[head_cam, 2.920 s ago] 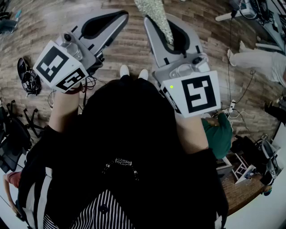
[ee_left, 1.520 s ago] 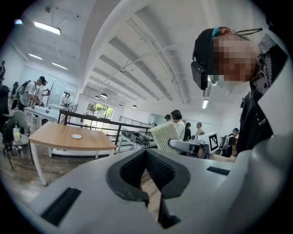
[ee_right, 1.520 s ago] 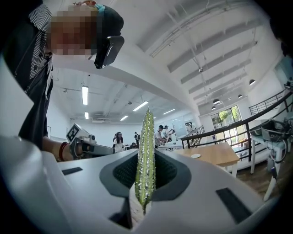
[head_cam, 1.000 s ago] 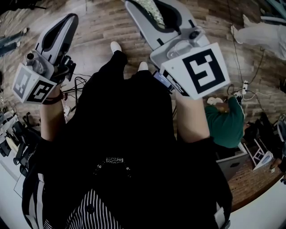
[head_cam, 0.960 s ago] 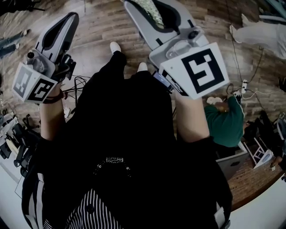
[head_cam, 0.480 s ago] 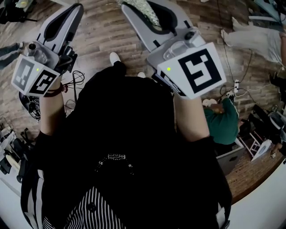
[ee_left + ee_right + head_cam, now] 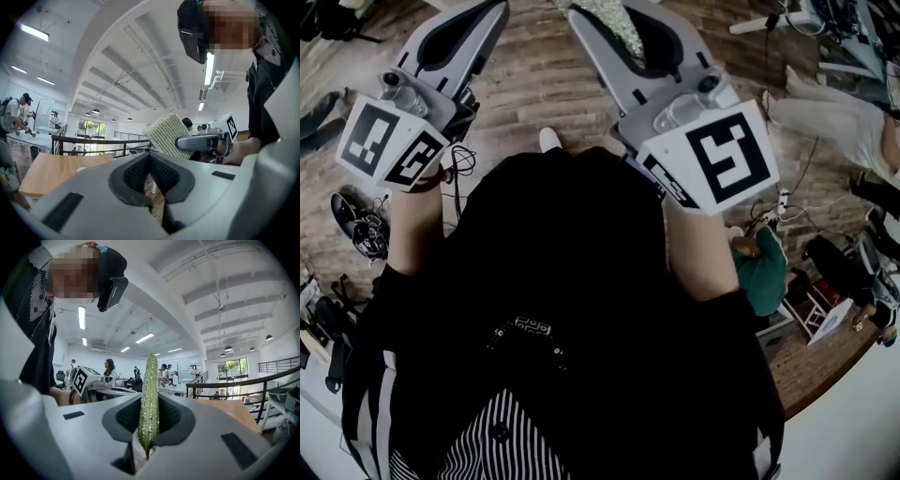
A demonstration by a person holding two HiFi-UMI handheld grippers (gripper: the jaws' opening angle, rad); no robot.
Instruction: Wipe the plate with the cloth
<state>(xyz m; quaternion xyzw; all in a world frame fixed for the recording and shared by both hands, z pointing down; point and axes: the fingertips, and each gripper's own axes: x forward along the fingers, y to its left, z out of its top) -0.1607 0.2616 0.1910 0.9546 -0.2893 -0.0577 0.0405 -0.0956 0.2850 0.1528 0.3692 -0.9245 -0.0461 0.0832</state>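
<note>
Movement on the left side first: my left gripper (image 7: 149, 161) comes back up and inward after swinging wide and low a second ago. It now rides close beside my right gripper (image 7: 149, 420) again, both aimed out over the wooden floor (image 7: 534, 84). The left jaws are pressed together at the tips with nothing between them; only floor shows through the slot behind the pads.

Right side, no change at all. Those jaws stay clamped on the cloth (image 7: 150, 376), a glittery pale-green mesh pinched edge-on and standing straight out past the tips. In the left gripper view the same cloth shows broadside, just ahead and to the right of my left jaws. The floor pattern has also slid under me between glances, so I judge that I am turning or walking, not settling over any work.

Plate? I cannot vouch for it in any view. A wooden desk (image 7: 42, 171) lies off to the left of my left jaws. There is a small pale speck on it, too small to call.

My read is that the wipe has not begun. The cloth is secured, which is half the setup, but it hangs in open air and touches nothing. Drawing the left jaws back alongside looks like getting ready. Being empty, they are free to steady the plate once I reach it. What comes next calls for bringing both jaws down toward that desk. I must also mind that the cloth, gripped only by one edge, does not fold away from the surface.
</note>
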